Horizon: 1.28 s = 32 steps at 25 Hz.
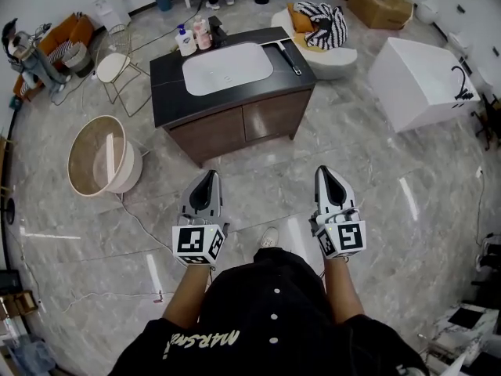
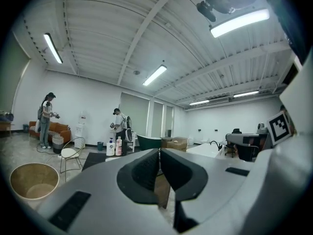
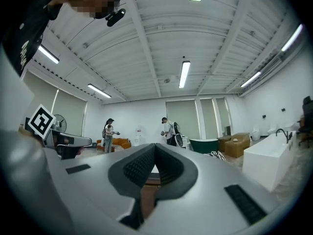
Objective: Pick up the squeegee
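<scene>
The squeegee (image 1: 287, 58), a long black tool, lies on the right side of the dark vanity counter (image 1: 168, 77), beside the white sink (image 1: 227, 67). My left gripper (image 1: 210, 175) and right gripper (image 1: 323, 171) are held out side by side over the marble floor, well short of the cabinet front. Both point level toward the vanity. In the left gripper view the left gripper (image 2: 159, 153) has its pads pressed together with nothing between them. The right gripper (image 3: 154, 148) is likewise shut and empty. Neither gripper view shows the squeegee.
Soap bottles (image 1: 194, 36) stand at the counter's back left. A round wooden tub (image 1: 98, 157) and a wire chair (image 1: 113, 65) sit to the left, a white bathtub (image 1: 423, 81) and a white armchair (image 1: 321, 34) to the right. A cable (image 1: 141, 225) trails across the floor. People stand far back.
</scene>
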### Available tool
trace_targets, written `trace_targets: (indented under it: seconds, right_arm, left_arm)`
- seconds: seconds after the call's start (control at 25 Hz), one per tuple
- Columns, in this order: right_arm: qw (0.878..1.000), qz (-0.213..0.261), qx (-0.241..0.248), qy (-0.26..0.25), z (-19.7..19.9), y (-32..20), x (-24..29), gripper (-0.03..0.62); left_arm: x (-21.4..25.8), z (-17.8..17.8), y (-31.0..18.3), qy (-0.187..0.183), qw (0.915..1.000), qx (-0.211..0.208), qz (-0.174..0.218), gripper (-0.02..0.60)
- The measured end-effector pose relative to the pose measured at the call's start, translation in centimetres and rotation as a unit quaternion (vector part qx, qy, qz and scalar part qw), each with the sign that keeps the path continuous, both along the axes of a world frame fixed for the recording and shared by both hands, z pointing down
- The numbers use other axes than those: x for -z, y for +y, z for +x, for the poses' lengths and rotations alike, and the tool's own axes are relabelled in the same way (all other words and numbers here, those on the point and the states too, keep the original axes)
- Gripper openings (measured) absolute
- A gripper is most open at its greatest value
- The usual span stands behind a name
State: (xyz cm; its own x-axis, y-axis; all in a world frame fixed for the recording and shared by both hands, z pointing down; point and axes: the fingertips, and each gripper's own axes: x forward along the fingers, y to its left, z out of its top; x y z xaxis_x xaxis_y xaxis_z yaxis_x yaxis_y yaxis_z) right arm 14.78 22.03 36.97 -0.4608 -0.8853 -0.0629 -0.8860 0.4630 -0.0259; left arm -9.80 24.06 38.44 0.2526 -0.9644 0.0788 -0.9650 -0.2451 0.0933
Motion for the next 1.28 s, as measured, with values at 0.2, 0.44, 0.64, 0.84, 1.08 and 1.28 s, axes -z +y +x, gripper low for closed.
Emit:
trace_targets:
  seconds: [0.2, 0.44, 0.64, 0.84, 1.08, 1.28]
  right_arm:
    - [1.0, 0.001, 0.008, 0.001, 1.4, -5.5, -0.2, -0.005]
    - [1.0, 0.001, 0.021, 0.008, 2.5, -10.1, 0.2, -0.005]
    - [1.0, -0.003, 0.026, 0.008, 2.4, -12.6, -0.5, -0.005]
    - [1.0, -0.005, 0.02, 0.007, 2.3, -15.0, -1.2, -0.005]
    - [1.0, -0.001, 0.011, 0.015, 1.1, -20.9, -1.7, -0.004]
    - [1.0, 0.0, 0.006, 0.024, -0.4, -27.6, -1.7, -0.005]
  left_arm:
    - [-0.5, 1.1, -5.2, -0.002, 0.9999, 0.013, -0.001, 0.018]
    - [-0.1, 2.2, -9.0, 0.005, 0.9996, 0.027, 0.001, 0.018]
    - [-0.9, 2.4, -11.1, 0.01, 0.9994, 0.031, -0.007, 0.018]
    - [-1.8, 2.3, -14.0, 0.011, 0.9996, 0.023, -0.011, 0.018]
    - [-2.1, 1.3, -20.6, 0.012, 0.9998, 0.013, -0.005, 0.018]
    - [-1.6, -0.4, -27.6, 0.01, 0.9998, 0.014, 0.003, 0.018]
